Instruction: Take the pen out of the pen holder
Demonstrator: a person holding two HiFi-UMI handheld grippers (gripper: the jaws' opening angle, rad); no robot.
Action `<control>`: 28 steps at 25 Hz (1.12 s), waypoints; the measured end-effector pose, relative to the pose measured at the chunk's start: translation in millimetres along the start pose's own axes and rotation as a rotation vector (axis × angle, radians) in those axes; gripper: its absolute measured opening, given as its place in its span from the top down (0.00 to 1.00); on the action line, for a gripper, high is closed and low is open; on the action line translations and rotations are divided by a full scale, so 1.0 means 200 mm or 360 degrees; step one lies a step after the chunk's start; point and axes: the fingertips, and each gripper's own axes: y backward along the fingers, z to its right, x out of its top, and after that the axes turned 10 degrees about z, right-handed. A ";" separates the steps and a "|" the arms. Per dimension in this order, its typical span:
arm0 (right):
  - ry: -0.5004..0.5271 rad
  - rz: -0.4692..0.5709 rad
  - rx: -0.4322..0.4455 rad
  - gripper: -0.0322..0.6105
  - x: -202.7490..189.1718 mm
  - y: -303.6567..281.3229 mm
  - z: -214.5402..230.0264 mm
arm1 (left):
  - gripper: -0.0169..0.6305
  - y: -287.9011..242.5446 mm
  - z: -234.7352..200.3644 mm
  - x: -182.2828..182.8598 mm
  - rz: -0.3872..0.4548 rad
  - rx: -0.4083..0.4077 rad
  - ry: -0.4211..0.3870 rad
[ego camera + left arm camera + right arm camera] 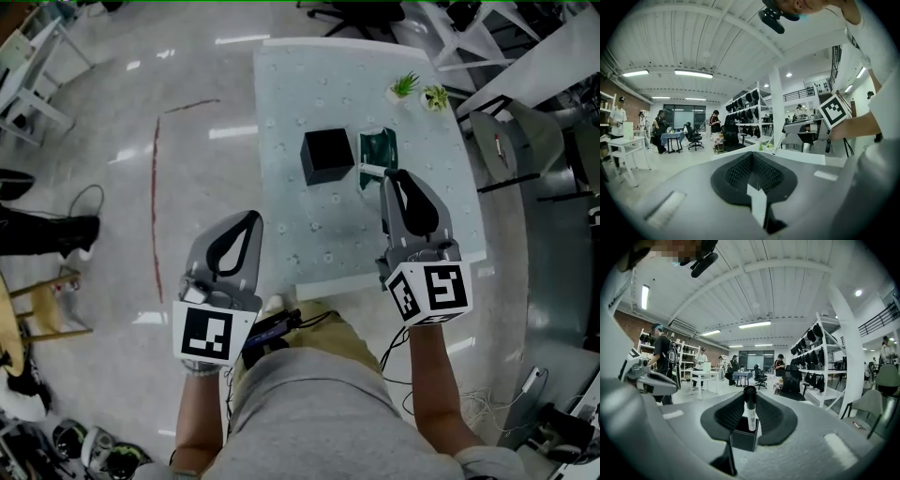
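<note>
Right gripper view: your right gripper (749, 398) has its jaws closed narrow on the pen (750, 420), a round white barrel w/ black cap, upright, lower end over the dark square pen holder (744, 439), toward the table's (281, 112) right edge. Left gripper (752, 155): ribbed pads together, empty.

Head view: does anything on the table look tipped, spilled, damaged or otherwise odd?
Nothing stands out. The black pen holder sits flat on the table, the small plants stand upright near the far edge, and nothing is spilled. The pen stands upright in the right gripper, held between its jaws.
</note>
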 end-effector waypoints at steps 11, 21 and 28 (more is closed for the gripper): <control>-0.0034 -0.0106 -0.0173 0.84 -0.08 0.29 0.04 | 0.95 -0.09 0.14 0.03 0.0041 -0.0218 -0.0014; -0.0073 -0.0177 -0.0295 0.84 -0.16 0.46 0.05 | 0.95 -0.15 0.22 0.01 0.0039 -0.0358 -0.0019; -0.0066 -0.0191 -0.0337 0.84 -0.18 0.50 0.07 | 0.95 -0.19 0.24 0.00 0.0039 -0.0408 -0.0030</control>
